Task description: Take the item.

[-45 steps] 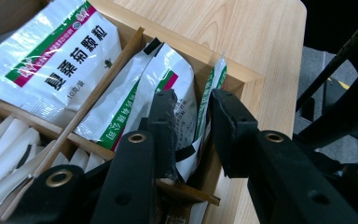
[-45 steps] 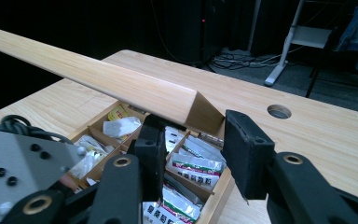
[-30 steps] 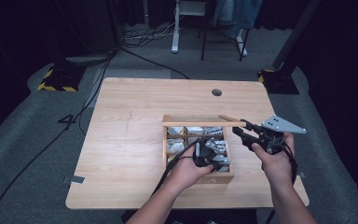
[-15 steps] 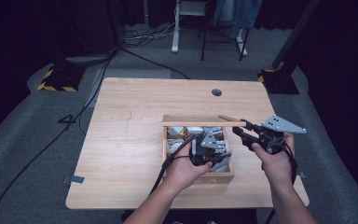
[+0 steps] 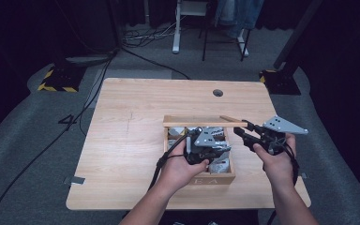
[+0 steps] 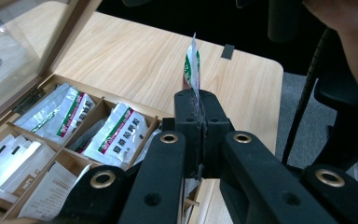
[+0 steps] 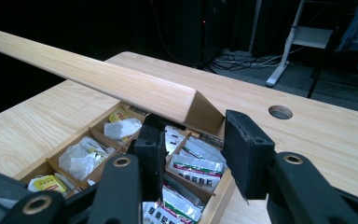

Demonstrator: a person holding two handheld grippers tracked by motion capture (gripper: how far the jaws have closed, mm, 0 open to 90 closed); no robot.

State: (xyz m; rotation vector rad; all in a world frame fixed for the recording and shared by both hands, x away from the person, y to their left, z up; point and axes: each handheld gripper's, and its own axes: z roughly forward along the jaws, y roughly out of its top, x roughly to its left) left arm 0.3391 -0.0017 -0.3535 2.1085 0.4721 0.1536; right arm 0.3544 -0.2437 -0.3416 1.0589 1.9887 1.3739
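Observation:
A wooden tea box point(image 5: 211, 180) with several compartments of sachets stands at the table's front right. Its lid point(image 5: 197, 123) is raised, and my right gripper point(image 5: 241, 129) is shut on the lid's right end. In the right gripper view the lid point(image 7: 98, 77) slants up to the left, with its corner between the jaws of my right gripper point(image 7: 196, 140). My left gripper point(image 5: 208, 140) hovers just above the box's middle. It is shut on a white, green and red sachet point(image 6: 192, 65) that stands upright out of the left gripper point(image 6: 198, 100).
More white-green sachets point(image 6: 119, 135) and paper tea bags point(image 7: 81, 156) fill the box point(image 6: 98, 91). The wooden table point(image 5: 131, 140) has a round cable hole point(image 5: 218, 93) at the back. Dark floor, cables and chair legs lie beyond it.
My left gripper has risen out of the box with the sachet clamped in it. The right gripper and the lid have stayed where they were.

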